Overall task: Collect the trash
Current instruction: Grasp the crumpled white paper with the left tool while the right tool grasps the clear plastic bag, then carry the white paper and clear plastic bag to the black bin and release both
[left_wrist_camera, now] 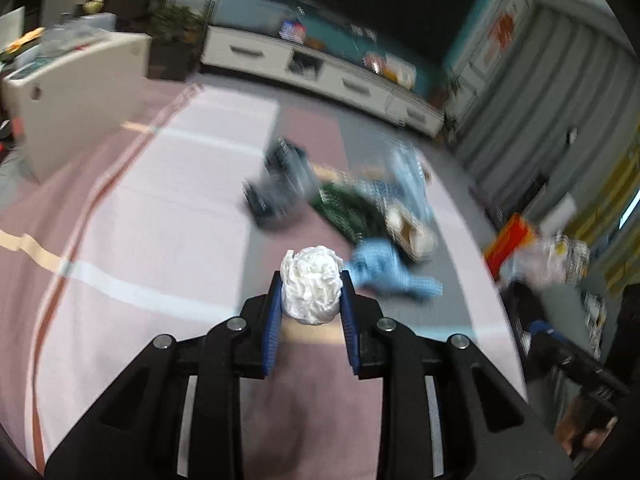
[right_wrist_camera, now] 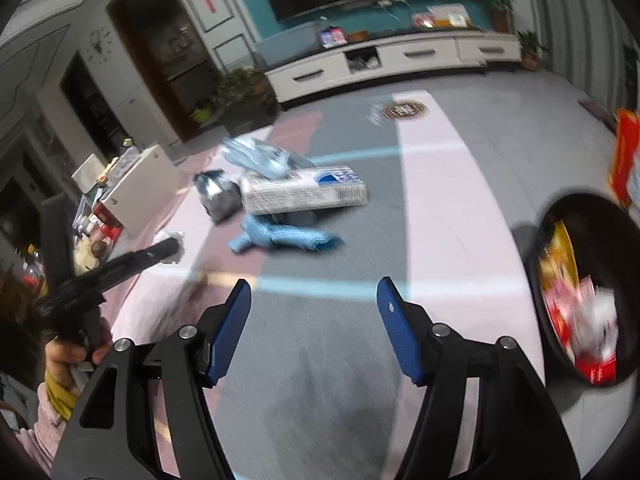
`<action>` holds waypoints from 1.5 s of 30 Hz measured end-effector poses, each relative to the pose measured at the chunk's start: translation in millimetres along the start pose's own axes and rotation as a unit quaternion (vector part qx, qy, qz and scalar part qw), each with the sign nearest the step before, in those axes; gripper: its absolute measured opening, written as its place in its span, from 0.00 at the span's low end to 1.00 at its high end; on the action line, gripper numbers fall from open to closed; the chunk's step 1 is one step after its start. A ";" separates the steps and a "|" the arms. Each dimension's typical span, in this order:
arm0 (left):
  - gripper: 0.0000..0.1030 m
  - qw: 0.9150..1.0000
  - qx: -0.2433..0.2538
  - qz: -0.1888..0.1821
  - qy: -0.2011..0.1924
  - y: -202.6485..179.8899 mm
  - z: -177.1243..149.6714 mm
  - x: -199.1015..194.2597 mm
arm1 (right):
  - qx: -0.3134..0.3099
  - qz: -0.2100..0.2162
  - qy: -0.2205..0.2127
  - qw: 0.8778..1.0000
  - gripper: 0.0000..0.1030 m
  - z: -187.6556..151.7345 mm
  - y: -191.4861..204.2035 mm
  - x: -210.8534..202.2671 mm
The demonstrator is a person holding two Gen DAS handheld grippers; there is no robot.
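While clamped between left tongs (left_wrist_camera: 311, 294), paper wad (left_wrist_camera: 312, 290); right tongs (right_wrist_camera: 314, 330) apart, empty.

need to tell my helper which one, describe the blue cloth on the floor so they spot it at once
On the pink and grey floor mat, find the litter pile before the white TV cabinet. The blue cloth lies crumpled on the pile's near edge, just in front of the white printed box; it is the only soft, waffle-textured fabric there.

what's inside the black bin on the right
The bin holds mixed trash: a yellow wrapper, red packaging and white crumpled paper. Anything deeper is covered by that pile, and blur hides finer detail.
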State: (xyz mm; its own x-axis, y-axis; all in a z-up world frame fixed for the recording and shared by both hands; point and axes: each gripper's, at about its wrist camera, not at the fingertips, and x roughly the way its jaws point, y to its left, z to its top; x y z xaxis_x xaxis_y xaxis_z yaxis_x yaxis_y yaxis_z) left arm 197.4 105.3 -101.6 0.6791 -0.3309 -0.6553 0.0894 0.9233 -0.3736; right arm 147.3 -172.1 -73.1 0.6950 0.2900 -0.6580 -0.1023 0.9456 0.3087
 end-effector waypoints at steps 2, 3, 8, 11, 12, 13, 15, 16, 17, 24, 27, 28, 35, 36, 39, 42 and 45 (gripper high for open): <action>0.27 1.000 -0.011 0.004 -0.022 6.9 5.6 -4.0 | -0.022 0.004 -0.007 1.000 0.63 17.2 13.2 12.6; 0.28 1.000 -0.014 0.003 -0.027 9.2 7.2 -4.1 | -0.039 0.009 -0.009 0.999 0.63 28.4 22.1 21.4; 0.28 0.999 -0.030 -0.010 -0.021 18.6 9.7 2.0 | -0.124 -0.015 0.001 0.992 0.63 61.7 60.3 70.2; 0.28 0.999 -0.026 -0.001 -0.034 22.2 13.6 2.8 | -0.168 -0.034 0.004 0.985 0.63 76.1 80.3 97.5; 0.28 0.999 -0.035 -0.006 -0.030 26.1 14.4 5.5 | -0.184 -0.043 0.007 0.982 0.63 80.3 86.1 106.8; 0.28 0.999 -0.041 -0.008 -0.027 30.1 13.4 6.6 | -0.192 -0.048 0.009 0.980 0.63 82.1 88.4 111.5; 0.28 0.998 -0.049 -0.006 -0.024 36.4 13.1 8.8 | -0.218 -0.073 0.012 0.973 0.63 87.8 94.5 125.8; 0.28 0.998 -0.056 -0.006 -0.023 39.5 13.1 8.8 | -0.226 -0.085 0.016 0.970 0.63 90.0 95.4 131.3; 0.28 0.998 -0.059 -0.009 -0.023 41.2 13.3 8.0 | -0.233 -0.096 0.019 0.968 0.63 92.2 96.1 137.3; 0.29 0.998 -0.061 -0.009 -0.029 43.4 13.8 4.2 | -0.264 -0.129 0.033 0.955 0.27 88.3 91.5 146.0; 0.29 0.998 -0.062 -0.011 -0.030 43.4 13.3 2.2 | -0.244 -0.120 0.015 0.962 0.19 87.7 87.7 127.3; 0.29 0.998 -0.061 -0.012 -0.031 43.2 13.0 1.7 | -0.237 -0.115 0.007 0.965 0.18 87.9 87.7 120.5; 0.29 0.998 -0.049 -0.021 -0.034 32.6 9.1 -5.5 | -0.165 -0.071 -0.061 0.982 0.18 80.1 77.9 44.6; 0.29 0.998 -0.046 -0.024 -0.034 29.9 8.2 -6.7 | -0.155 -0.067 -0.069 0.983 0.18 75.3 74.3 32.5; 0.29 0.998 -0.036 -0.028 -0.033 21.1 5.3 -9.9 | -0.127 -0.053 -0.086 0.987 0.18 63.3 64.7 6.4; 0.29 0.999 -0.026 -0.032 -0.028 13.4 0.4 -12.8 | -0.088 -0.029 -0.093 0.991 0.18 53.9 50.9 -15.2; 0.29 0.999 -0.011 -0.037 -0.023 4.1 -6.1 -19.2 | -0.059 -0.008 -0.096 0.994 0.18 39.6 41.3 -34.8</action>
State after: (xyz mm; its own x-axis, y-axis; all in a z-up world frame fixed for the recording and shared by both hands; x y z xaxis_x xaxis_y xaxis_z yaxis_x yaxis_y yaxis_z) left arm 180.2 114.3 -94.5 0.7037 -0.3879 -0.5953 0.1241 0.8921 -0.4345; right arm 147.1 -149.0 -10.2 0.8189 0.2514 -0.5160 -0.1643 0.9640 0.2090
